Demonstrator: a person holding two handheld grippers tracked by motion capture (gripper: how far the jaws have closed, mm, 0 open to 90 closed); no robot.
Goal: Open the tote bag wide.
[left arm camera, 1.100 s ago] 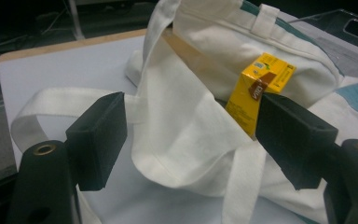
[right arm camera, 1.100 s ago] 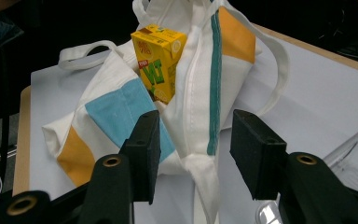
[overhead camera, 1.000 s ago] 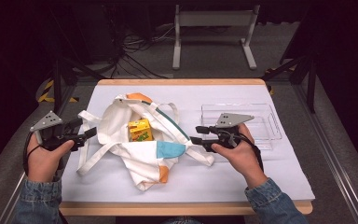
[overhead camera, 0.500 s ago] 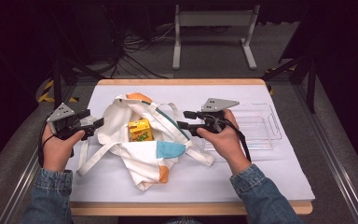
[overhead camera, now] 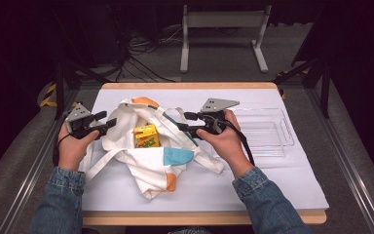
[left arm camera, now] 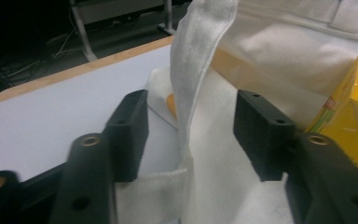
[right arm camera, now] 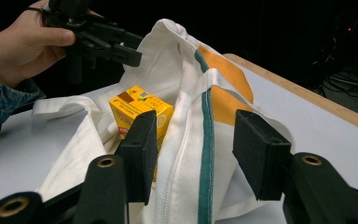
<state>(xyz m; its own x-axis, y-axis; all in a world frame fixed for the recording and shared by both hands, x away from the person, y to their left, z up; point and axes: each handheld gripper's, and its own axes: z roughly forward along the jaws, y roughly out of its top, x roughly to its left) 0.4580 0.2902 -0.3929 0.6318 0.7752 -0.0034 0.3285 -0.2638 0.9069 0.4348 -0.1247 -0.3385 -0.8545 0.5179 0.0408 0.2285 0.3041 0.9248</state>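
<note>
High view: white cloth bag [overhead camera: 146,156] lies rumpled mid-table on the white mat [overhead camera: 272,185], mouth facing up and far. Yellow carton [overhead camera: 146,136] sits inside the opening. Clear tray [overhead camera: 268,134] at right, just beside the right hand. Left gripper [overhead camera: 108,122] at the bag's left rim, right gripper [overhead camera: 181,121] at the right rim; both point inward toward each other, forearms coming in from the near edge, wrists roughly level.

Left gripper view: white strap [left arm camera: 196,70] stands up between the jaws, which have just been closing in on it. Gap to the pads [left arm camera: 261,130] on both sides, so jaws part-open, no grip yet. Carton [left arm camera: 349,112] at far right, bag cloth behind.

Right gripper view: jaws part-open, straddling the bag rim with the green stripe [right arm camera: 206,154]; pads clear of the cloth, holding nothing. Carton [right arm camera: 140,114] just left of the rim and behind the left jaw. Left gripper [right arm camera: 135,53] shows beyond, at the far rim.

Risks, my read:
- Strap is thin and floppy; if the left jaws shut off-centre it could slip out sideways and the bag mouth sags shut.
- Right jaws could catch one cloth layer only, or nip the carton corner, since it's so near the left jaw.
- Uneven pull between hands may tip the carton or drag the bag across the mat toward the tray.
</note>
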